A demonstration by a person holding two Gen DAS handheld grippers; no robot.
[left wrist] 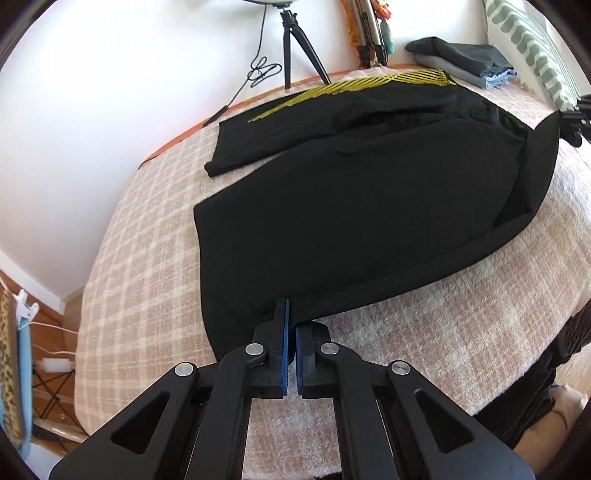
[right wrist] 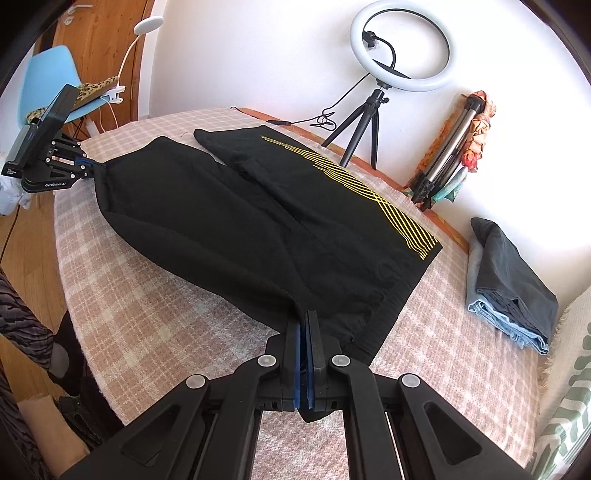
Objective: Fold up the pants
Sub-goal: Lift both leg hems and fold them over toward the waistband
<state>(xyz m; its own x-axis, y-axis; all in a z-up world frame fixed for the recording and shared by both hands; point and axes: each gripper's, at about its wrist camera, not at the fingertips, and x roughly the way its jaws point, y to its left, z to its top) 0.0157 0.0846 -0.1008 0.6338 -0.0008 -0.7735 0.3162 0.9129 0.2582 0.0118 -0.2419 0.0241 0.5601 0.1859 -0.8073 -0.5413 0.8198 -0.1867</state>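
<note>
Soft and limp, the black pants [right wrist: 258,229] lie spread on the checked blanket [right wrist: 155,314] — the left gripper [left wrist: 290,314] pinches the near leg's hem, the right gripper [right wrist: 304,321] its waistband corner — so they sag between holds.

The ring light [left wrist: 266,3] is cut off at the top edge of the left view; the right tongs [left wrist: 576,118] show only partly at its right edge.

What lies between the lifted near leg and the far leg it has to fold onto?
Nothing visible. Both grippers, left and right, hold the near leg; the far leg lies bare.
</note>
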